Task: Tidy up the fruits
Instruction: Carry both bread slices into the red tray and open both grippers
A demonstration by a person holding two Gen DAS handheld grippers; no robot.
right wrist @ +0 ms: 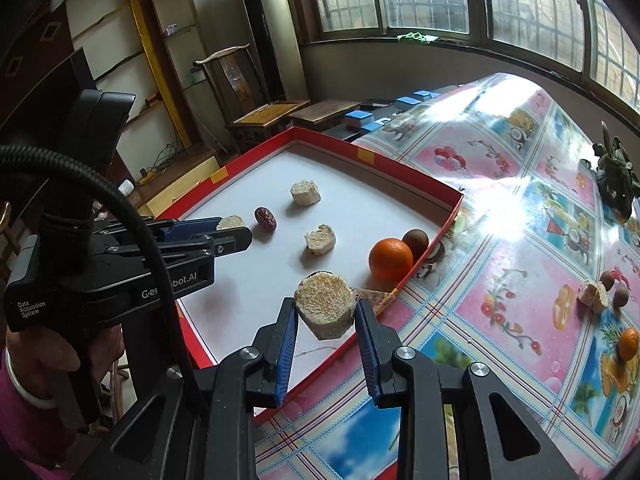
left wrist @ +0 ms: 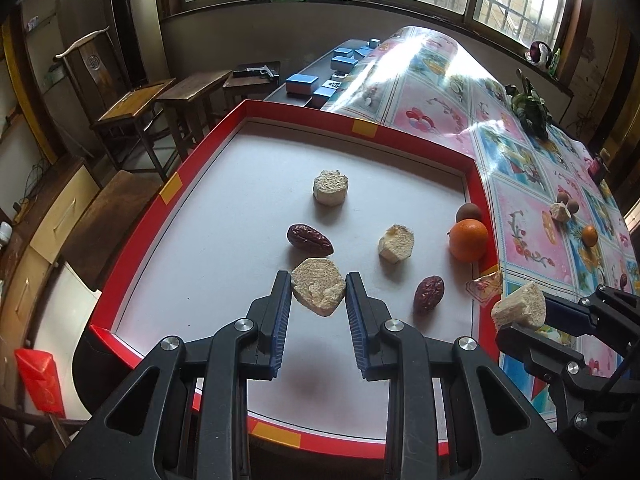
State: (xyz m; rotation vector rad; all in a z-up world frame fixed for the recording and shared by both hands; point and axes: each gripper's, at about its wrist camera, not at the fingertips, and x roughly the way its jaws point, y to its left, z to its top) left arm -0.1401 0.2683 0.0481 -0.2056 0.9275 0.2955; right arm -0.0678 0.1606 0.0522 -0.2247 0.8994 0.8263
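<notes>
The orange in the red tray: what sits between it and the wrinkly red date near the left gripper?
A torn pale chunk lies between the orange and the date on the tray, clearest in the left wrist view.

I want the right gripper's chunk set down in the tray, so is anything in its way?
Nothing blocks it. The right gripper holds the pale chunk over the red tray; open white floor lies just ahead, the orange off to its right.

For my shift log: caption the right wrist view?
Right tongs hold a pale chunk over the red tray; left tongs grip another.
</notes>
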